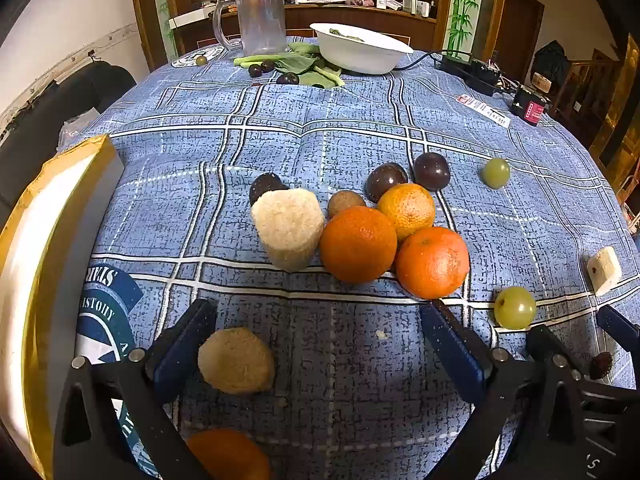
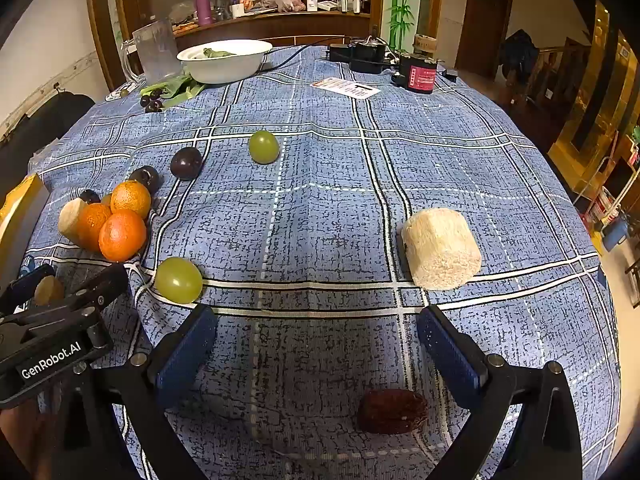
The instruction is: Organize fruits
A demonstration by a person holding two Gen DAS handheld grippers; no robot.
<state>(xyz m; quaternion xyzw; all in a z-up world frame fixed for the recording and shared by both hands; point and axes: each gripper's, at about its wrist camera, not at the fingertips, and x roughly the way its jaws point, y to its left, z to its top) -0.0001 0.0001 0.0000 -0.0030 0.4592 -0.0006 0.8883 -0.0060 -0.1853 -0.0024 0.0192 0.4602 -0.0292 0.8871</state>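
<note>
Three oranges (image 1: 358, 244) lie clustered on the blue checked cloth, with dark plums (image 1: 431, 171), a small brown fruit (image 1: 345, 203) and a pale cut stalk piece (image 1: 289, 228) beside them. My left gripper (image 1: 320, 340) is open just short of the cluster, with another pale cut piece (image 1: 237, 360) against its left finger. Green grapes (image 1: 514, 307) lie to the right. My right gripper (image 2: 316, 344) is open and empty over the cloth, with a green grape (image 2: 178, 279) at its left, a pale cut piece (image 2: 440, 254) ahead right and a dark reddish fruit (image 2: 393, 411) between its fingers' bases.
A yellow-rimmed box (image 1: 36, 248) stands at the left edge. A white bowl (image 1: 360, 54), a clear jug (image 1: 256, 20), greens and small plums sit at the far side. Chargers and a red device (image 2: 418, 72) lie far right. Another orange (image 1: 230, 456) lies under my left gripper.
</note>
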